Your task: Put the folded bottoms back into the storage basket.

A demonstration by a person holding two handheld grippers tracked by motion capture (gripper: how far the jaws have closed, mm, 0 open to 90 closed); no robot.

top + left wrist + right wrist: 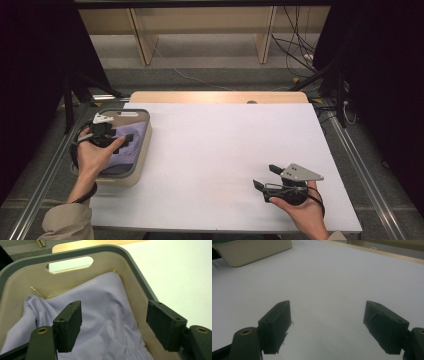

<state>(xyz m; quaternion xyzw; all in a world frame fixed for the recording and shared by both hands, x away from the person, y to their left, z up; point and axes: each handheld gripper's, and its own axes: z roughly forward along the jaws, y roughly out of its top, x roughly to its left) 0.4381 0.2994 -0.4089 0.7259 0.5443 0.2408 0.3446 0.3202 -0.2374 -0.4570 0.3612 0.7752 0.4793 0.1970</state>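
Lavender cloth (105, 315) lies bundled in our basket (143, 150) at the table's left edge, released beneath our wide-open left gripper (113, 327), while our right gripper (328, 327) waits open and empty; next we judge withdrawing clear.

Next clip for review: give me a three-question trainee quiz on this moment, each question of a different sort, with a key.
1. True or false: the lilac cloth lies inside the beige basket.
2. Which gripper hangs over the basket? A) the left gripper B) the right gripper
3. Fill in: the right gripper is above the bare white ___.

Key: 1. True; the cloth is bunched in the basket. 2. A; its jaws stand open above the cloth with nothing pinched between them. 3. Table; the right gripper's jaws are open and hold nothing.
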